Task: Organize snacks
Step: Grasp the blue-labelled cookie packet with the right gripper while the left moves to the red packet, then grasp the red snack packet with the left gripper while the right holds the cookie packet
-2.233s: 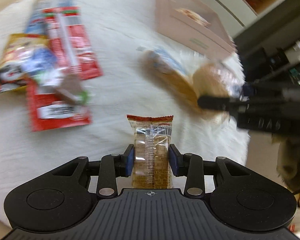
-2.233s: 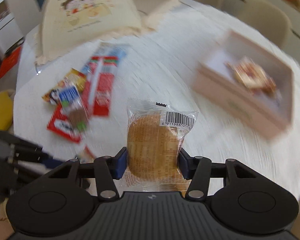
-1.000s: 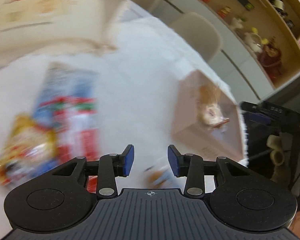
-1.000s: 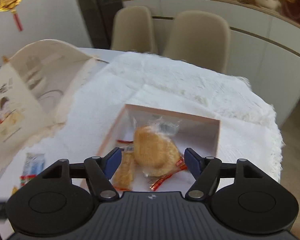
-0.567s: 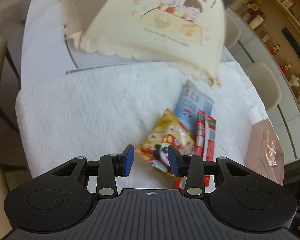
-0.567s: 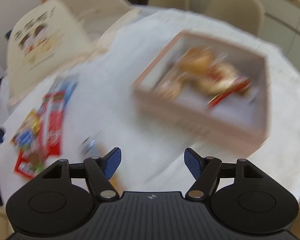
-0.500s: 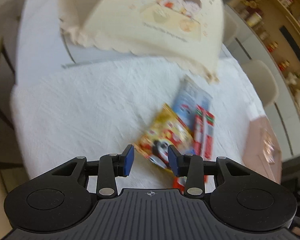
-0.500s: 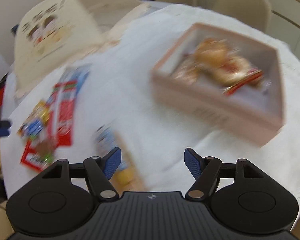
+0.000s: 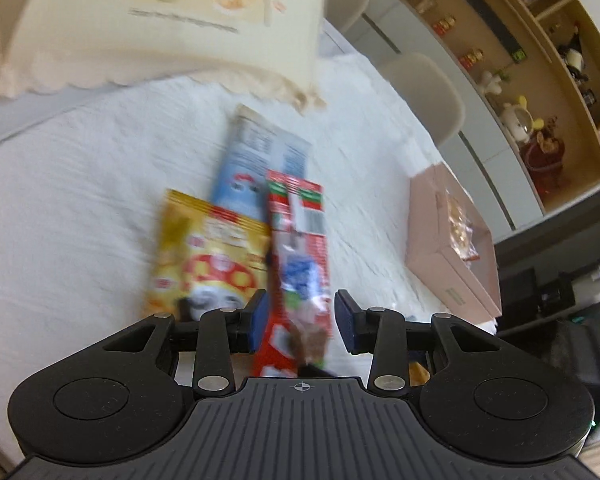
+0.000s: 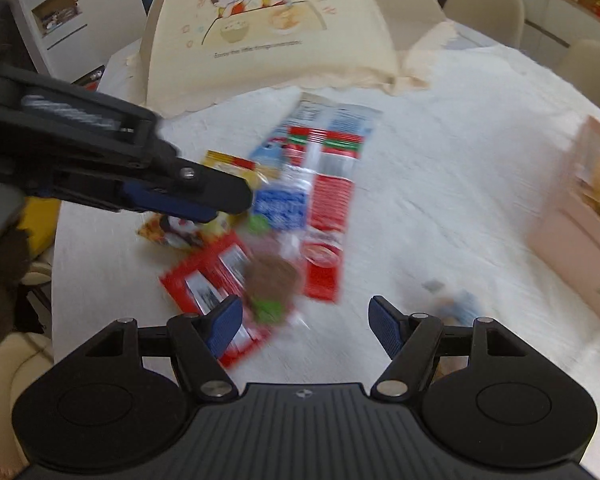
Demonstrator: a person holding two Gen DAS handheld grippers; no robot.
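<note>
Both claws gape empty; only the right view shows the left claw over the yellow packet.

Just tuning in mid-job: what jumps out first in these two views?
A bright heap of snack packets lies mid-table on the white cloth, with both open grippers, left and right, closing in on it. Behind it stands a big cream food cover with a cartoon of two children. At the right edge sits a pink box holding wrapped snacks.
</note>
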